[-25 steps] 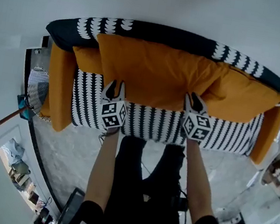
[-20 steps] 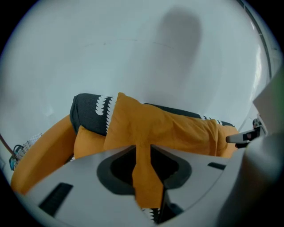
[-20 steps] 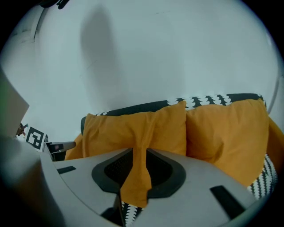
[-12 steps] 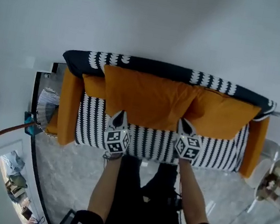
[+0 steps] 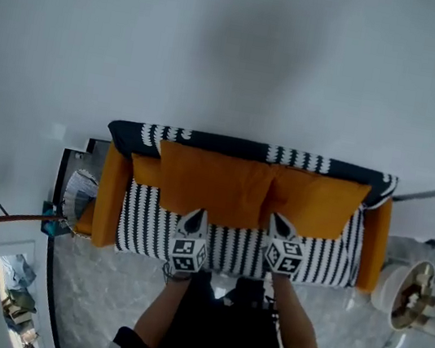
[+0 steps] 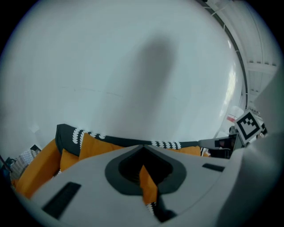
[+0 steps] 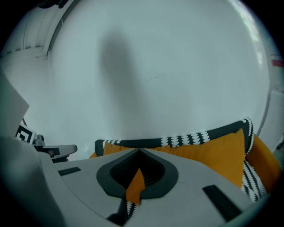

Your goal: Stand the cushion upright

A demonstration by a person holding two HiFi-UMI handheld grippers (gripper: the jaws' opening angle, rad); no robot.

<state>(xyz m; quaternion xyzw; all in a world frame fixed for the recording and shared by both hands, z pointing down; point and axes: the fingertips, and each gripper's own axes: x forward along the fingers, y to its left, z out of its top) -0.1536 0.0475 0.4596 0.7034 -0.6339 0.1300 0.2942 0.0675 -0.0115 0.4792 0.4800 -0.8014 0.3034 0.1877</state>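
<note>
Leaning on the sofa back, the plain orange cushion stands upright, long axis along the seat. Left gripper and right gripper have just closed, pinching nothing.

- Left gripper and right gripper lifted and drawn back from lower edge of cushion; cushion let go.
- Fingers of left and fingers of right, spread a second ago, just closed; nothing caught between either pair.
- Sofa now seen smaller and lower in head view; far more wall taken in above it.
</note>
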